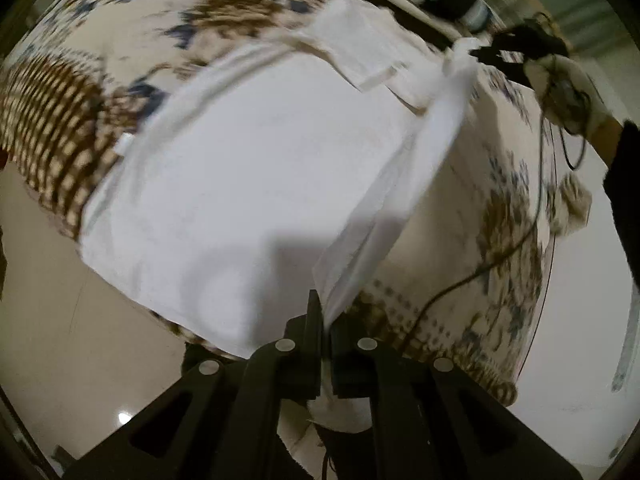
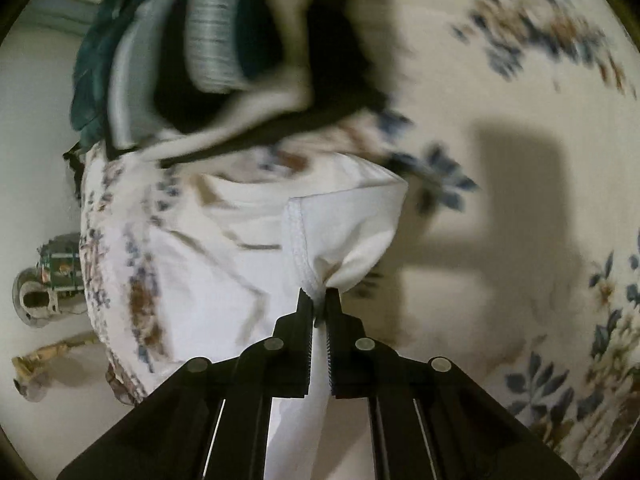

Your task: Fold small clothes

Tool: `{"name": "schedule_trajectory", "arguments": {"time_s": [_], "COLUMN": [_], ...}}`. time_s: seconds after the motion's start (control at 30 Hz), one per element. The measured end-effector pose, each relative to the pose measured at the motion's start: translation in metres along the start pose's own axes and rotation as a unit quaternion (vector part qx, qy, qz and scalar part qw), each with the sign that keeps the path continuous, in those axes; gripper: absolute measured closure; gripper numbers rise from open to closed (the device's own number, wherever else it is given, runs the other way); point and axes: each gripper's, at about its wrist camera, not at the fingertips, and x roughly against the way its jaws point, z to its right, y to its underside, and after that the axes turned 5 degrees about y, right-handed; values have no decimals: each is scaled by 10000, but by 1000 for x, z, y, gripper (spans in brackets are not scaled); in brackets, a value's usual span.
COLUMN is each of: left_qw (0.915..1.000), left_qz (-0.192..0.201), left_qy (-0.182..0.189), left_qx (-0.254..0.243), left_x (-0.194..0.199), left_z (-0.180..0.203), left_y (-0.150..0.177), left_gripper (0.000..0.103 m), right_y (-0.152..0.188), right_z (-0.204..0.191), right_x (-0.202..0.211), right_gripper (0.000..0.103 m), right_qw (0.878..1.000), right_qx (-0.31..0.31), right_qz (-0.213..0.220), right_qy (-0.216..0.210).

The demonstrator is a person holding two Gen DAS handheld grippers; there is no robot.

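Observation:
A white garment (image 1: pixel 248 168) lies spread on a floral cloth-covered surface (image 1: pixel 132 40). My left gripper (image 1: pixel 325 312) is shut on the garment's near edge, and the lifted edge runs taut up to the right. My right gripper (image 1: pixel 486 53) shows at the far end of that edge, shut on the cloth. In the right wrist view, my right gripper (image 2: pixel 319 300) pinches a stitched hem of the white garment (image 2: pixel 344 216), which bunches at the fingertips. Both views are motion-blurred.
A pile of dark, teal and striped clothes (image 2: pixel 224 40) lies beyond the garment on the floral cloth (image 2: pixel 520 120). A black cable (image 1: pixel 500 256) trails over the right side. Pale floor (image 1: pixel 60 320) lies below the surface's edge, with small objects on it (image 2: pixel 44 280).

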Motion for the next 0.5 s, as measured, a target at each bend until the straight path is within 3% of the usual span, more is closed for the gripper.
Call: {"name": "schedule_trajectory", "arguments": {"time_s": [0.13, 0.27, 0.5], "left_qw": [9992, 9965, 9932], "left_qz": [83, 43, -126], "left_qy": [9, 51, 68], "left_qx": [400, 839, 1158], "left_x": [15, 14, -4], "left_z": [-52, -107, -182], "left_y": [-27, -47, -71], "left_gripper": [102, 102, 102], "right_y": [-13, -23, -23], "right_z": [-77, -164, -239], "right_x": [-4, -46, -127], "right_gripper": [97, 98, 98], "right_qw": [9989, 9933, 9823], "right_qx": [367, 792, 1064], "right_qz": [-7, -69, -150], "right_qy": [285, 842, 1532]}}
